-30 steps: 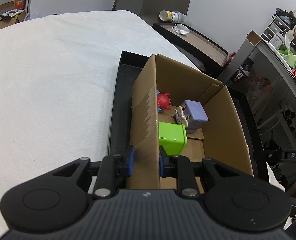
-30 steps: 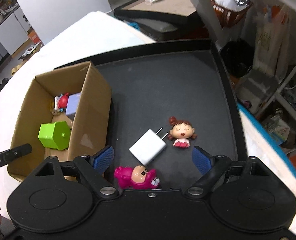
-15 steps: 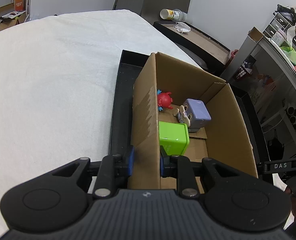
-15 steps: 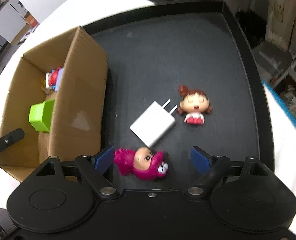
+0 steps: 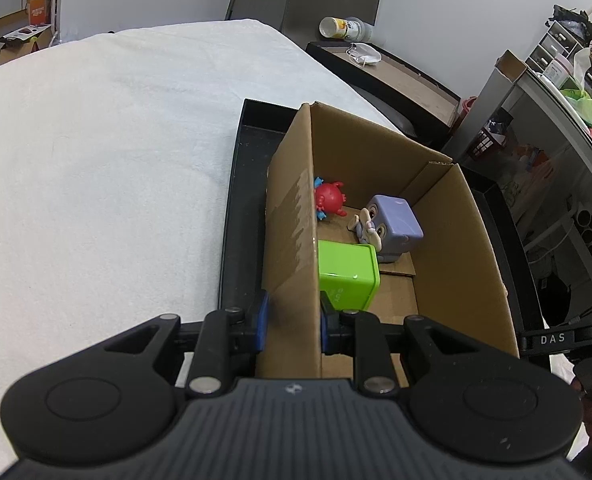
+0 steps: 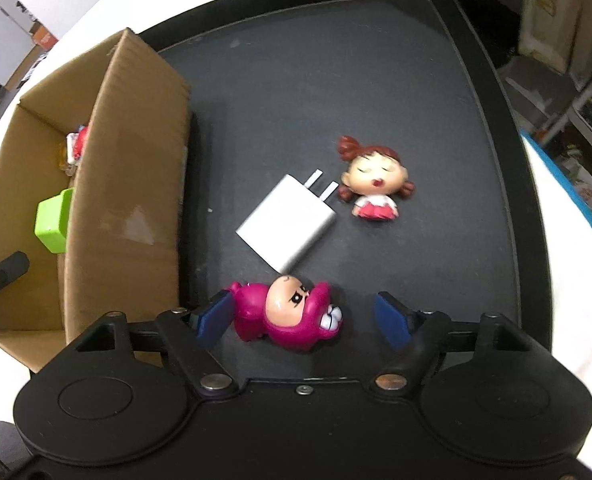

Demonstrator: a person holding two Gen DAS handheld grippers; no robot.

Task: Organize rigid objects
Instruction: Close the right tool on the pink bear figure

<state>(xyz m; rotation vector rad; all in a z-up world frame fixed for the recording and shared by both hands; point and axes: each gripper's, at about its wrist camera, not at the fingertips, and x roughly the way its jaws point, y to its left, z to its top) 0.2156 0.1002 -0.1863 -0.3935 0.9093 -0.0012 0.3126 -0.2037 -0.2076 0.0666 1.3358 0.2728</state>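
The left claw (image 5: pixel 292 316) clamped the cardboard box (image 5: pixel 292 216) wall; the right claw (image 6: pixel 303 316), closing, straddled the pink figurine (image 6: pixel 288 312) without gripping it.

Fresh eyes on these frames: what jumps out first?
The magenta figurine lies on the black tray between the right gripper's closing jaws, one pad at it, the other clear. Just beyond lie a white charger and a red-haired doll. The left gripper is clamped on the cardboard box's wall, beside a green block.
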